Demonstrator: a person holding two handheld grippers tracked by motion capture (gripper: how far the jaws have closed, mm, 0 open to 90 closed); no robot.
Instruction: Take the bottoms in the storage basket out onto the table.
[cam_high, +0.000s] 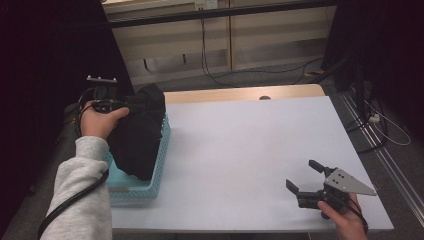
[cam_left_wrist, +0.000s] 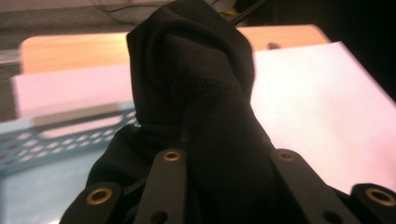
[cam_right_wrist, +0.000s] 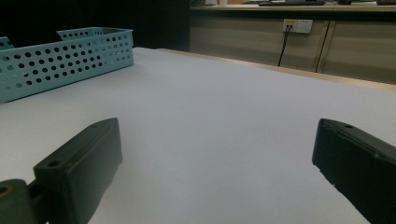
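White table (cam_high: 250, 150); wood edge strip (cam_high: 240, 93) behind; cables (cam_high: 220, 75) on floor; wall socket (cam_right_wrist: 297, 25).

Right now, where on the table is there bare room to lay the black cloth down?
The white table top lies bare between the blue basket and the right gripper. It is crowded at the left edge, where the black cloth hangs from the left gripper over the basket.

No readable text, label, brand, number or sign anywhere — not on the black cloth garment (cam_high: 139, 131), nor the pale blue perforated plastic basket (cam_high: 156, 172), nor the white worktop (cam_high: 250, 160).
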